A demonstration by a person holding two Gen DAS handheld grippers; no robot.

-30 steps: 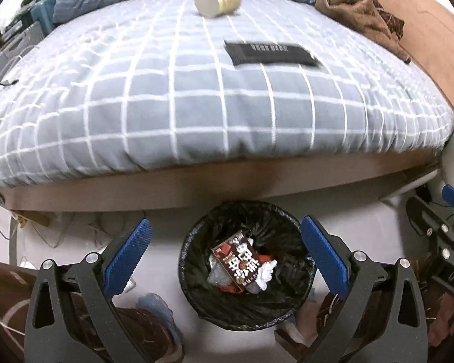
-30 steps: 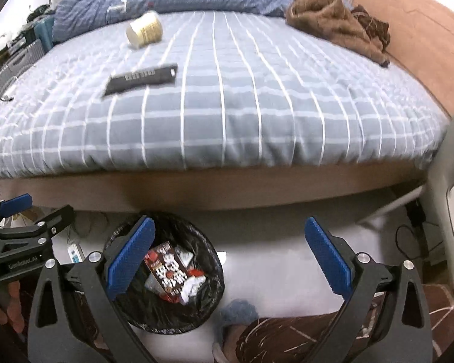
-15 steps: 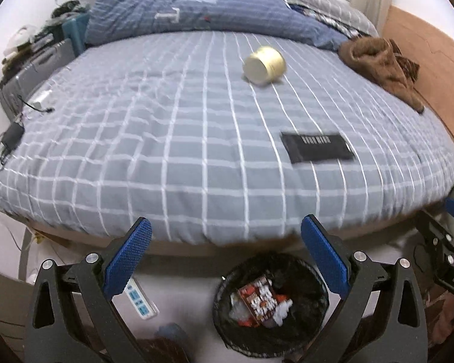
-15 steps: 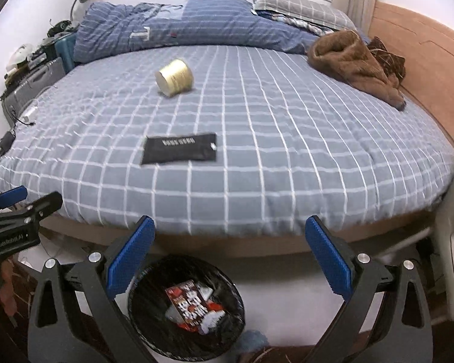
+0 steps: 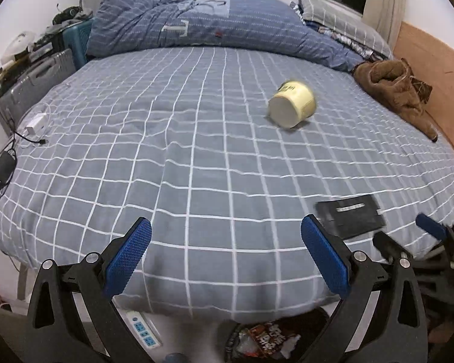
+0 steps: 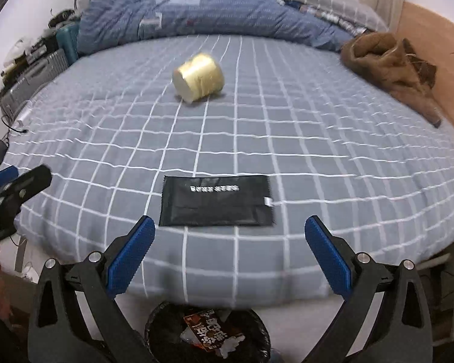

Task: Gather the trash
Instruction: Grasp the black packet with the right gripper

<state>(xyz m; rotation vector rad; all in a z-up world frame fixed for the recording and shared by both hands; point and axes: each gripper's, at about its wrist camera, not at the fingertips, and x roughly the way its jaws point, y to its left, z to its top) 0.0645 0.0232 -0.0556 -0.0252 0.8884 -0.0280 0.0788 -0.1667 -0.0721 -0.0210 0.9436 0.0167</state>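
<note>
Both tongs are held level over the foot of the bed [image 5: 196, 151], spread wide and holding nothing. The left tongs [image 5: 225, 260] face bare bedding, while the right tongs [image 6: 227, 257] point at the black packet [image 6: 216, 201]. The gold cup [image 6: 198, 77] lies tipped further up, and the trash bin [image 6: 166, 329] is on the floor below.

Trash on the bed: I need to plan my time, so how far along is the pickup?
Done: wrappers already lie in the black bin. In hand: nothing; the left hand-held gripper and right hand-held gripper are both open. Left: the black packet and the tipped cup on the bed.
</note>
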